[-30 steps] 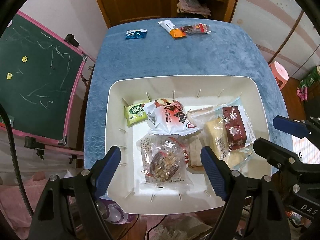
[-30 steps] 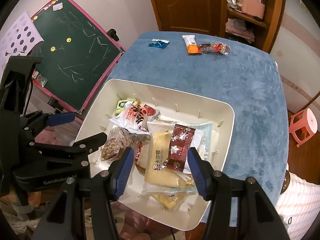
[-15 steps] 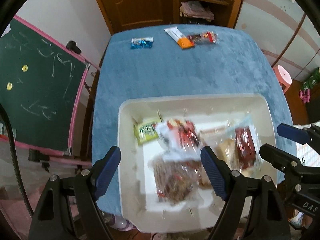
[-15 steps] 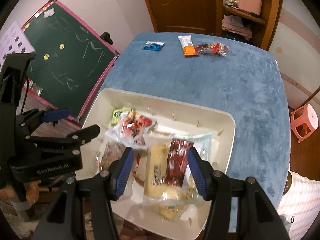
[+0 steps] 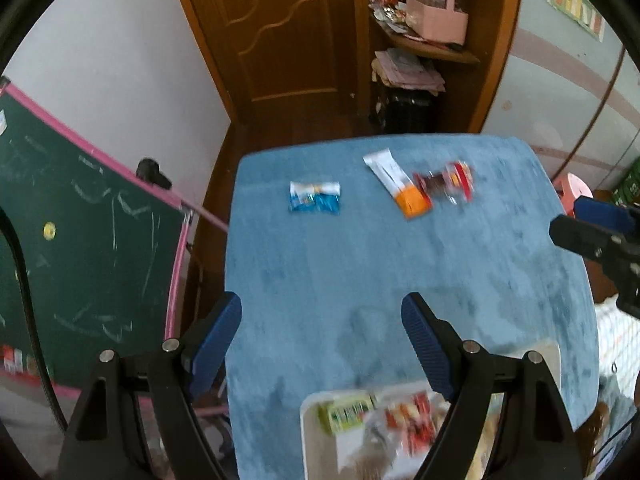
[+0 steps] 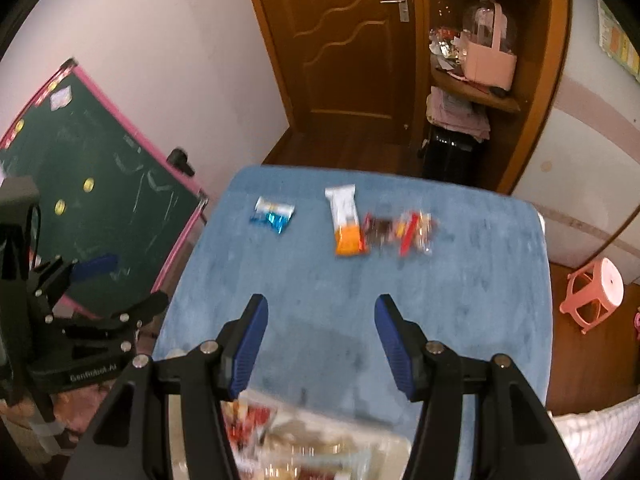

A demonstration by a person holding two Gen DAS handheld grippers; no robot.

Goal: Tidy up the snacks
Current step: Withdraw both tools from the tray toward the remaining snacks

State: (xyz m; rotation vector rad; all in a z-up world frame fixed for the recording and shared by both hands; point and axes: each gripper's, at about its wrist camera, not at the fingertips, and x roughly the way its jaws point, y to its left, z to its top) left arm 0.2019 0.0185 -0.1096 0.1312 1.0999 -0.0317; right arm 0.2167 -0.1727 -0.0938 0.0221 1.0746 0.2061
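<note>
Three snack packs lie at the far end of the blue-covered table: a blue-and-white pack, a white-and-orange bar, and a red-and-brown clear pack. The white bin with several snacks sits at the near edge, mostly under the grippers. My left gripper is open and holds nothing. My right gripper is open too, over bare blue cloth, short of the packs.
A green chalkboard with a pink frame leans left of the table. A wooden door and shelf with a pink basket stand behind. A pink stool is on the floor at the right.
Both grippers have swept forward from above the white bin toward the far end of the table. The bin has slid to the bottom of both views and the three packs look nearer.
</note>
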